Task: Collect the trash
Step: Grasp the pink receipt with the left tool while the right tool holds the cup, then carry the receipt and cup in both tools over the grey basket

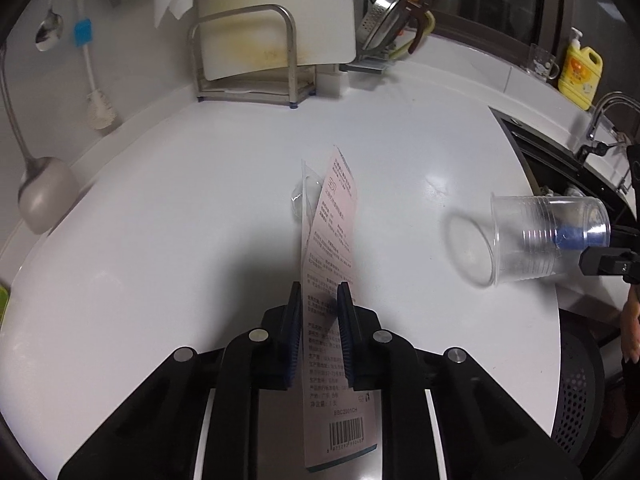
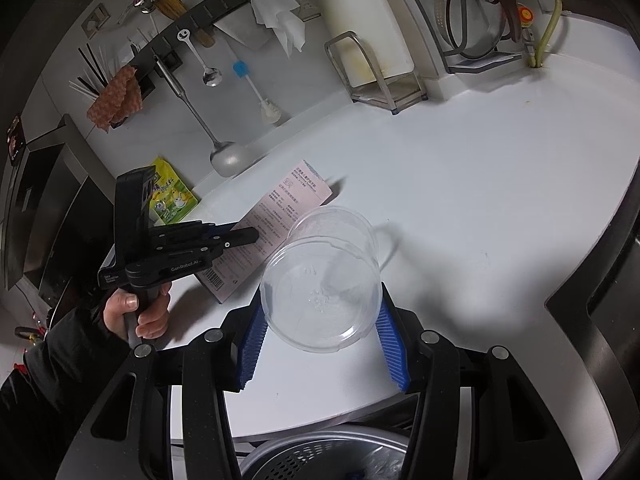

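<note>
A pink printed packaging card (image 1: pixel 332 240) with a barcode and a clear plastic blister on its back runs between the pads of my left gripper (image 1: pixel 319 292), which is shut on it above the white counter (image 1: pixel 160 220). In the right wrist view the left gripper (image 2: pixel 248 236) pinches the card (image 2: pixel 280 208) near its middle, and a hand (image 2: pixel 136 312) holds its handle. My right gripper (image 2: pixel 322 300) is shut on a clear plastic cup (image 2: pixel 332 240), blue pads pressing on both sides. That cup (image 1: pixel 532 240) lies sideways in the air at the right of the left wrist view.
A sink (image 1: pixel 552 168) with a tap is at the counter's right end, with a yellow detergent bottle (image 1: pixel 580 72) behind it. A cutting board in a metal rack (image 1: pixel 256 40) stands at the back. A green snack packet (image 2: pixel 172 196) lies at the left. A perforated bin (image 2: pixel 320 456) sits below the counter edge.
</note>
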`<state>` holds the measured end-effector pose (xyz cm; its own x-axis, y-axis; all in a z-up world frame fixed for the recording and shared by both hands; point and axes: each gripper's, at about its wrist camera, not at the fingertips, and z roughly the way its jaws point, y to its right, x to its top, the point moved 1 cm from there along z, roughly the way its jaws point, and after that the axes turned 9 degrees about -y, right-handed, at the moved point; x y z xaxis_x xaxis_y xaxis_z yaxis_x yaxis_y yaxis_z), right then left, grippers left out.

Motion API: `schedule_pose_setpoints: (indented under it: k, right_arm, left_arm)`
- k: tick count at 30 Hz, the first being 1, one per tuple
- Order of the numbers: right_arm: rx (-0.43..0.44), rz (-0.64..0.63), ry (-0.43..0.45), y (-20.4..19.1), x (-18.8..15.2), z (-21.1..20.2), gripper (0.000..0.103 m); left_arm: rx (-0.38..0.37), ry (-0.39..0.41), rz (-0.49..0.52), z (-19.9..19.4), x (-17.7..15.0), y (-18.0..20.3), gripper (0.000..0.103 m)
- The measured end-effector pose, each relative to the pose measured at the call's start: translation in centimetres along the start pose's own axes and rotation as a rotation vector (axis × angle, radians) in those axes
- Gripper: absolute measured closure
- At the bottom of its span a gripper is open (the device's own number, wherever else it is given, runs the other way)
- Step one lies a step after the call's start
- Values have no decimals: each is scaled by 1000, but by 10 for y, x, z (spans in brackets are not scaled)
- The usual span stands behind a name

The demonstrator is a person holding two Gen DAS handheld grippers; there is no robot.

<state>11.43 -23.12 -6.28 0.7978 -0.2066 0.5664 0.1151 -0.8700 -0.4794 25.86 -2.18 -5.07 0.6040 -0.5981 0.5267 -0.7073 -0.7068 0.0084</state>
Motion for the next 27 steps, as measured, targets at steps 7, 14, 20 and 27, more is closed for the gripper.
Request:
schedule_pose_setpoints:
  k: [7,14,20,27]
  right_arm:
    - [-12,-6,12,-6,-6,-7,53]
    - [-5,-17,26,-16,-13,-16,54]
    - [4,-27,47,-26,-25,-33,54]
    - [-2,-52,51,-40,-52,-55,54]
  left_arm:
    - [82,63,-100,-23,-6,6,91]
    - [192,101,-159,-53,-23,23,91]
    - [257,141,-175,-87,-46,48,91]
    - [278,168,-208,-118,-83,81,91]
